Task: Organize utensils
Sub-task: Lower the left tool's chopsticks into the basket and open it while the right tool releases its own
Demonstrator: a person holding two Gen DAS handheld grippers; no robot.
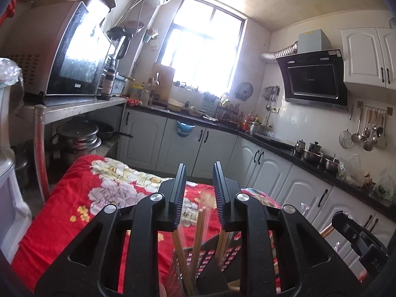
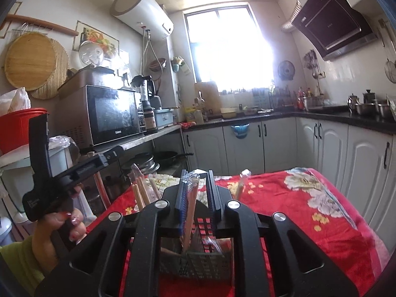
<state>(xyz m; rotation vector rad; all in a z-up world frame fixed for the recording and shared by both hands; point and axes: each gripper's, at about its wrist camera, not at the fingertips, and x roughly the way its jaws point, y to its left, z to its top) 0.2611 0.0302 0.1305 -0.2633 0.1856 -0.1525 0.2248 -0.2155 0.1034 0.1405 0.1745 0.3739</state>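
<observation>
A dark slotted utensil holder point(image 1: 212, 255) stands on the red floral cloth point(image 1: 74, 212). It sits just below my left gripper point(image 1: 200, 170), whose jaws stand apart. Blurred wooden chopsticks point(image 1: 201, 212) hang loose in the gap, their lower ends in the holder. In the right wrist view the same holder point(image 2: 208, 259) is under my right gripper point(image 2: 197, 173). A plastic-wrapped chopstick pack point(image 2: 191, 195) leans on that gripper's left finger, clear of the right one. More chopsticks point(image 2: 141, 193) stick up at the holder's left, and one wrapped pair point(image 2: 241, 185) at its right.
A hand point(image 2: 61, 225) holds the left gripper's body at the left of the right wrist view. A microwave point(image 2: 111, 113) sits on a steel shelf with pans point(image 2: 148, 160) beneath it. Grey cabinets point(image 2: 309, 143) and a dark counter run behind the table.
</observation>
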